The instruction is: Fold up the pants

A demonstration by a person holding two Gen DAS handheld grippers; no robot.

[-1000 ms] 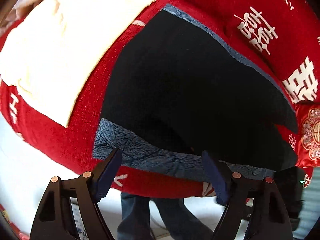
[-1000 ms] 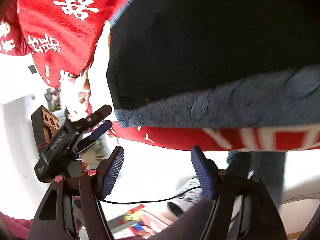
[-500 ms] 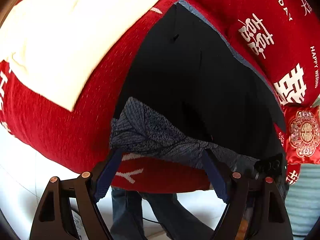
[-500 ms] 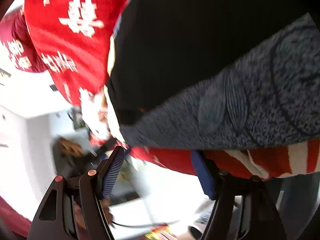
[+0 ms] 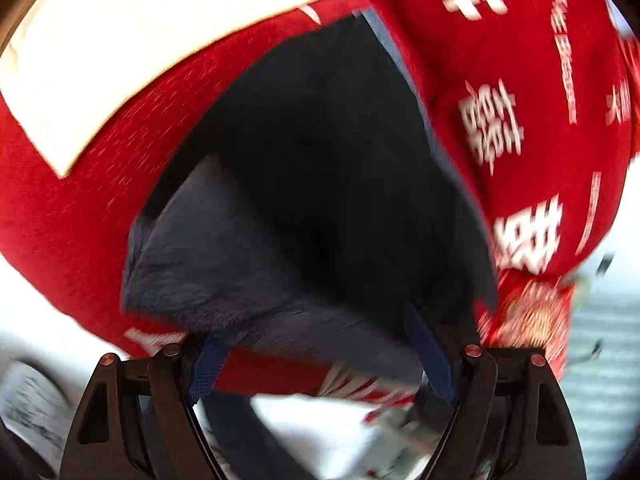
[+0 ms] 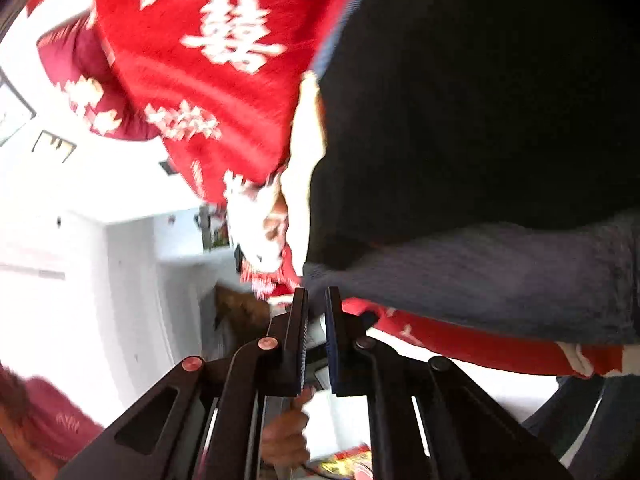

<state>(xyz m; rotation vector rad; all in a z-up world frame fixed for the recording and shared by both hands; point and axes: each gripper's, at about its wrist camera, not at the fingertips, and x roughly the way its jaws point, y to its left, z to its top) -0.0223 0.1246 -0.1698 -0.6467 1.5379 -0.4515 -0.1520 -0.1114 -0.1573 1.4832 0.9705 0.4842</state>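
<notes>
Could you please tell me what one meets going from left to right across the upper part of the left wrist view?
Cream cloth → red blanket → black pants → red blanket with white characters.

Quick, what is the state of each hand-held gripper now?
Left hand-held gripper: open, the pants hem lies between its fingers.
Right hand-held gripper: just closed, at the pants' hem corner; grip cannot be told.

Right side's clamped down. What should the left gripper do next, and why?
Probably close the left gripper on the pants hem. Its jaws stand open with the grey hem lying between them, while the right gripper, just closed, sits shut at the hem's other corner; blur hides whether it truly pinched.
</notes>
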